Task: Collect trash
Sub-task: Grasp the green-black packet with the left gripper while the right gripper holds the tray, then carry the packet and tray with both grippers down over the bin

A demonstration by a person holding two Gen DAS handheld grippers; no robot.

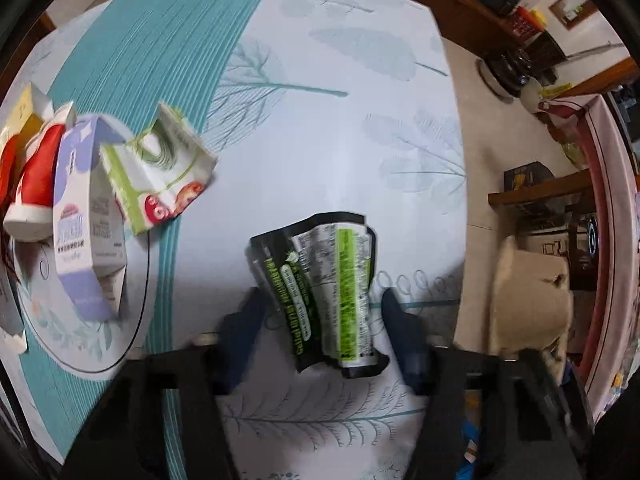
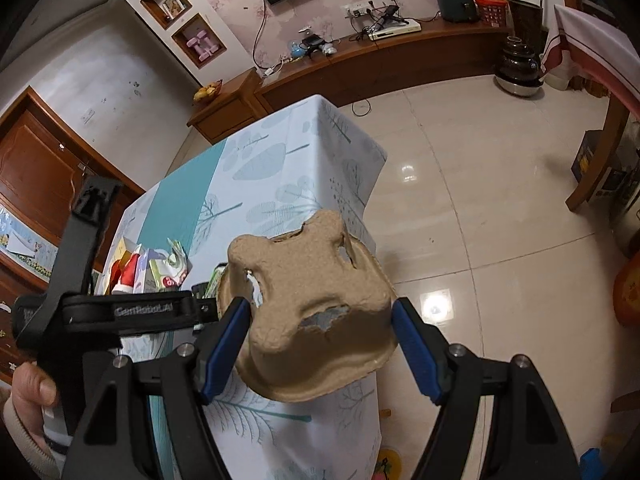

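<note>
Wrapper [image 1: 320, 292] between left claw [image 1: 320, 312] fingers

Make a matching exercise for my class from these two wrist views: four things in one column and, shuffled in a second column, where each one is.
Things
1. black and green wrapper
2. pulp cup carrier
3. lilac carton
4. green and white carton

Places
A. between the right gripper fingers, over the table's edge
B. standing on the round plate
C. leaning at the plate's rim, beside the lilac carton
D. flat on the tablecloth, between the open left gripper fingers

Pairs: 1-D, 2-A, 3-B, 4-C
</note>
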